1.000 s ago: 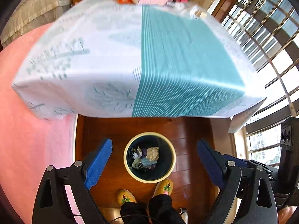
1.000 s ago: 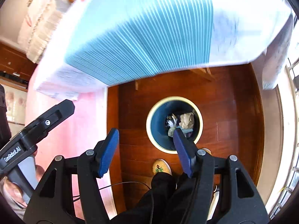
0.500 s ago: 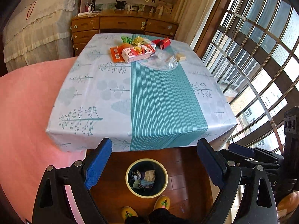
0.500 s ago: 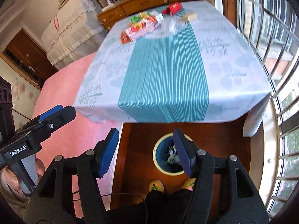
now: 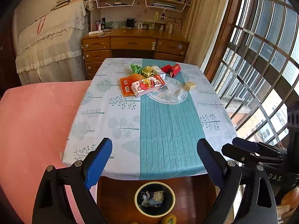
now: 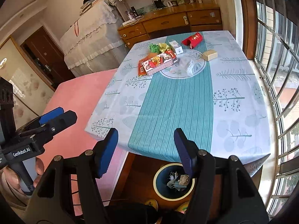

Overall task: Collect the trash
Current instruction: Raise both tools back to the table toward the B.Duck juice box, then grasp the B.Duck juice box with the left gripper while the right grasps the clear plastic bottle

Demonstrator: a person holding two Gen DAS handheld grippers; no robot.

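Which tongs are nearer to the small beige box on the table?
Right, slightly. Both tongs hang open at the near table edge; the beige box lies far across, toward the right tongs' side, away from the left tongs.

wrist views, downward, sharing table [image 5: 104, 115]

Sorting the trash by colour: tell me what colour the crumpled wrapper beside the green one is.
Gold, shiny foil: crumpled wrapper, clearest in the left wrist view.

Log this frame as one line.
left gripper: open, empty | right gripper: open, empty | bin: holds trash | table: trash at far end
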